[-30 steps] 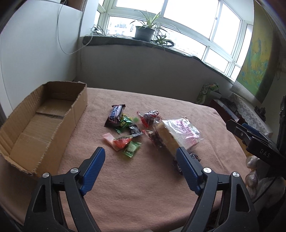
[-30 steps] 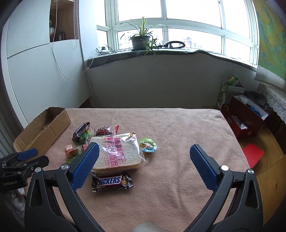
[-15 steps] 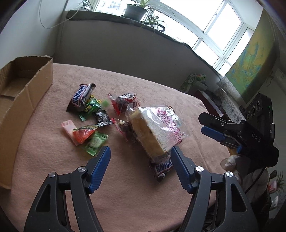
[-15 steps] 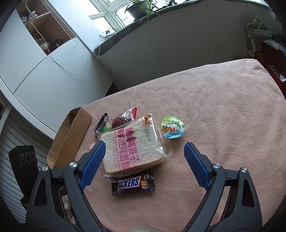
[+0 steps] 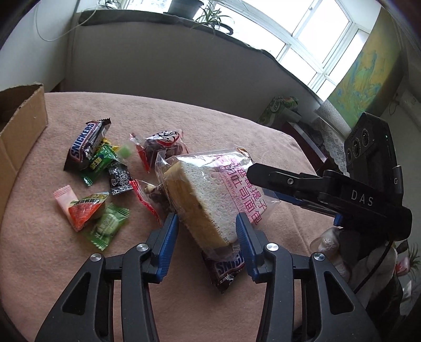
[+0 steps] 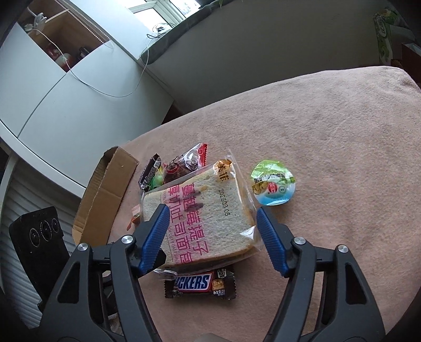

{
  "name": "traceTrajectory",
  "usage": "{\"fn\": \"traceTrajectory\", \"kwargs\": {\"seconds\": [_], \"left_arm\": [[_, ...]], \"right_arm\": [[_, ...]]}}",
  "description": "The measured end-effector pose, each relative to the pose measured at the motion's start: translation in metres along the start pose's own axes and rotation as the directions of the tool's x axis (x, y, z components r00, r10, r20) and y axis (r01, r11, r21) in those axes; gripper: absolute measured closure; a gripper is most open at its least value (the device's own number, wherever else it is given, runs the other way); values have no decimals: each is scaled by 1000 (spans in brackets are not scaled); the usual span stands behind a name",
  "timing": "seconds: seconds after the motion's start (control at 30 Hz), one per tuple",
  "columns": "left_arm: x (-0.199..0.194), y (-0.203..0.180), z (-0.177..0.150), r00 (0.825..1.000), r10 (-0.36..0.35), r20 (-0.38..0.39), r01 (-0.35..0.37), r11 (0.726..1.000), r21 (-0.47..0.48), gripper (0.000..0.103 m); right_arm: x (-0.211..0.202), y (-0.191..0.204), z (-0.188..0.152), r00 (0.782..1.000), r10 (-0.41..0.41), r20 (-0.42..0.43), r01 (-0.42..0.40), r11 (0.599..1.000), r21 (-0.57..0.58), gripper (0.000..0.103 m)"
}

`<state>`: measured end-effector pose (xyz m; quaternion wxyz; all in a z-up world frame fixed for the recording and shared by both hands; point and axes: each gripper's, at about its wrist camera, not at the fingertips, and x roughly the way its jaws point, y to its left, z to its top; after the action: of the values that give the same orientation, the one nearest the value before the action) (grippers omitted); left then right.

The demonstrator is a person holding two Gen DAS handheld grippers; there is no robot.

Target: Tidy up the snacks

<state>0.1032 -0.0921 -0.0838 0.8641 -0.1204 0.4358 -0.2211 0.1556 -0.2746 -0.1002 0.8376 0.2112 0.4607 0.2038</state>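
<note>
Bagged bread [image 5: 210, 194] sits on my pink table cloth [image 5: 52, 263] between the parted jaws of my left gripper [image 5: 208, 231] and right gripper [image 6: 210, 221], overlapping a Snickers bar [image 6: 200, 285], cardboard box [image 6: 105, 192] beyond.

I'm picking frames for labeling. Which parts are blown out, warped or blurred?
Left wrist view: window blown out, wall edges bowed by the fisheye, small green candy blurred. Right wrist view: window overexposed, bread bag print sharp, mild glare on its plastic.
</note>
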Motion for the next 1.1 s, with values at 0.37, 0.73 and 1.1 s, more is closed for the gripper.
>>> {"fn": "traceTrajectory", "kwargs": {"seconds": [0.37, 0.73, 1.1], "left_arm": [[0, -4, 2, 1000, 20, 13, -20, 1000, 17, 61], [-18, -3, 0, 998, 43, 55, -45, 998, 48, 62], [-69, 17, 4, 983, 69, 168, -73, 997, 13, 62]], "right_arm": [[-7, 3, -4, 1000, -13, -10, 13, 1000, -8, 49], [-22, 36, -6, 999, -29, 23, 31, 997, -70, 59], [-26, 105, -2, 999, 3, 53, 7, 980, -198, 59]]}}
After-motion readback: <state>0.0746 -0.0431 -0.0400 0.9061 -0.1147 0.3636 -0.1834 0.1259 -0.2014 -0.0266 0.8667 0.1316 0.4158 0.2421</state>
